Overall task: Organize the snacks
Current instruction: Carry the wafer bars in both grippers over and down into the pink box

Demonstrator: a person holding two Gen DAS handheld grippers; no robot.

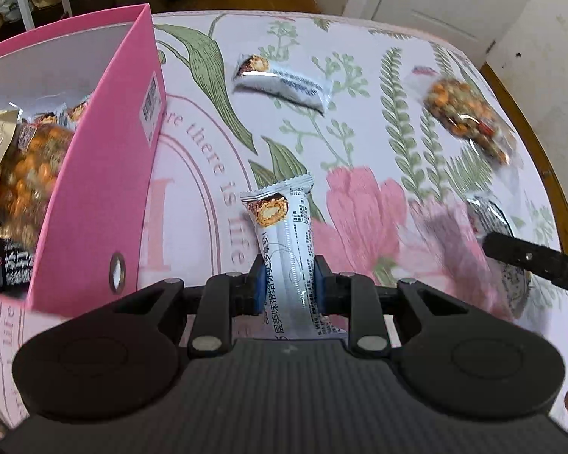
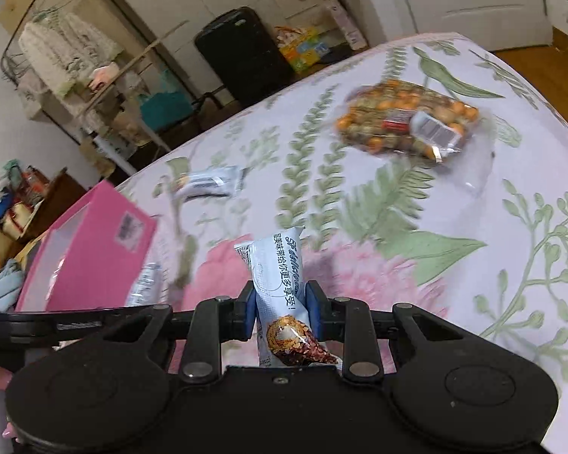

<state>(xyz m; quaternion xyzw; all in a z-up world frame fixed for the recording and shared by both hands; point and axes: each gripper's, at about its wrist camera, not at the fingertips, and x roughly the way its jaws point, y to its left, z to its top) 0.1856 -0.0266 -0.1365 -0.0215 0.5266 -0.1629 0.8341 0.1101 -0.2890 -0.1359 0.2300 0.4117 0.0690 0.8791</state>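
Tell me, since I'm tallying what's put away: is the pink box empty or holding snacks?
Holding snacks. In the left wrist view the pink box is open-topped, with a bag of orange nuts and other wrappers inside.

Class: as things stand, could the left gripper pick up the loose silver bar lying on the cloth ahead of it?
Probably not yet. The left gripper is already shut on a snack bar, so its jaws are full. The path across the cloth to the loose silver bar looks free, beside the pink box.

Pink box (image 1: 94,174), floral pink-green tablecloth (image 1: 378,121), silver-white wrappers (image 1: 284,249).
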